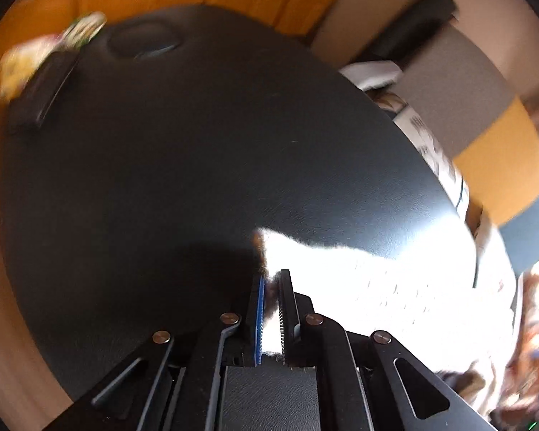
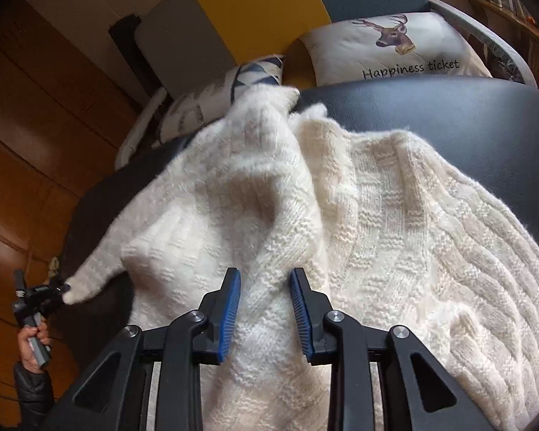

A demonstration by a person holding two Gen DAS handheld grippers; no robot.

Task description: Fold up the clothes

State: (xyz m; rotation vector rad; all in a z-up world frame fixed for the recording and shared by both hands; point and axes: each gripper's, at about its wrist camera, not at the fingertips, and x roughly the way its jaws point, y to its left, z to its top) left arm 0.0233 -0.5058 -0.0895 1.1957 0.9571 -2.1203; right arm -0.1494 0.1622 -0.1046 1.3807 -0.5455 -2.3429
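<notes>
A cream cable-knit sweater (image 2: pixel 377 215) lies rumpled on a black leather-topped table (image 2: pixel 467 125). My right gripper (image 2: pixel 266 276) hovers open over it, a raised fold running between the blue pads (image 2: pixel 231 309). At the far left of the right wrist view, a hand holds my left gripper (image 2: pixel 59 291), shut on a pulled-out corner of the sweater. In the left wrist view the left gripper (image 1: pixel 272 276) pinches that corner, and the sweater (image 1: pixel 395 287) shows glaring white to the right over the round black table (image 1: pixel 197 143).
A deer cushion (image 2: pixel 395 46) and a blue-patterned cushion (image 2: pixel 212 97) lie beyond the table's far edge. A black box (image 1: pixel 43 89) with colourful items (image 1: pixel 36 57) and a shallow round dish (image 1: pixel 143 41) sit at the table's far side. Wooden floor (image 2: pixel 36 143) surrounds it.
</notes>
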